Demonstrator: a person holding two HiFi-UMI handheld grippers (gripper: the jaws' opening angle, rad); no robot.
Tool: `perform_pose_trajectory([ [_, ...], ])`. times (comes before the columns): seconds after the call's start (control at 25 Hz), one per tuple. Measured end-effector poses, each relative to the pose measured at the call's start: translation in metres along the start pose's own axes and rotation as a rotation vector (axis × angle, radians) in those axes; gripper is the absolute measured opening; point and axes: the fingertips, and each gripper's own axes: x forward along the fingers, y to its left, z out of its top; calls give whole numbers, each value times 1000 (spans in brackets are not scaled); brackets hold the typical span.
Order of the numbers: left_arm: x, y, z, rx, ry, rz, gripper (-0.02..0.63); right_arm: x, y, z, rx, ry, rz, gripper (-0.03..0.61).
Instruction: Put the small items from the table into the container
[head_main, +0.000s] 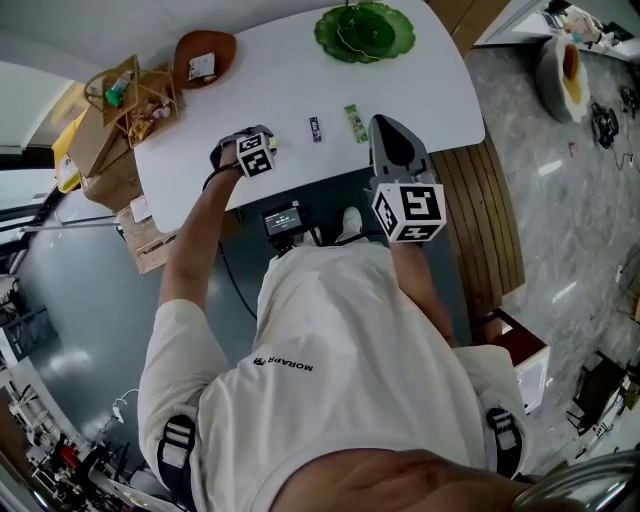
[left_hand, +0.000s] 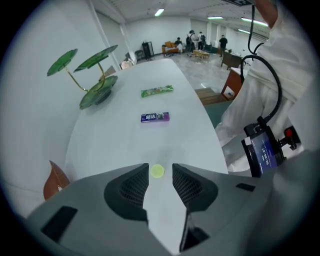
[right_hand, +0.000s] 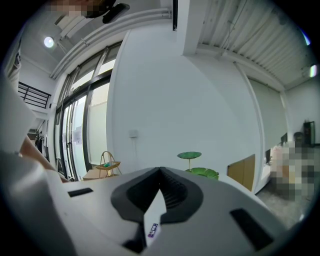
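– Left gripper (left_hand: 160, 168) hangs over the near left of the desk (left_hand: 115, 142), jaws apart, tips framing the small yellow-green disc (left_hand: 157, 171) lying there. How should I take it?

– I'd centre it between the jaws, settle onto the desk, then close slowly; something that thin could skate away. Right gripper (right_hand: 160, 172) sits closed, empty. I take the brown bowl (head_main: 205, 55), far left, as the container.

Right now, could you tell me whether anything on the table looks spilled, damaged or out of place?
Nothing stands out. The purple packet, the green packet and the small yellow-green disc all lie flat and apart on the white table, none torn or spilled that I can see.
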Motion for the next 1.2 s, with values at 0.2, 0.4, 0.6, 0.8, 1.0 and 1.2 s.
perform_pose_trajectory([
  [0.2, 9, 4, -6, -79, -8, -16, 137, 0, -2, -2, -3, 6, -5, 8],
  [0.4, 17, 6, -5, -100, -1, -25, 137, 1, -4, -5, -4, 13, -8, 8],
  [0.6, 24, 6, -10, -129, 19, -48, 136, 2, -6, -5, -7, 16, -12, 8],
  [0.8, 29, 10, -7, -185, 7, -50, 135, 3, -9, -7, 16, 25, -13, 8],
  [1.0, 28, 9, -7, -204, 0, -50, 101, 3, -9, -8, 17, 27, -9, 8],
  [1.2, 21, 10, 4, -229, -39, -45, 98, 2, -10, -6, 18, 22, -8, 8],
])
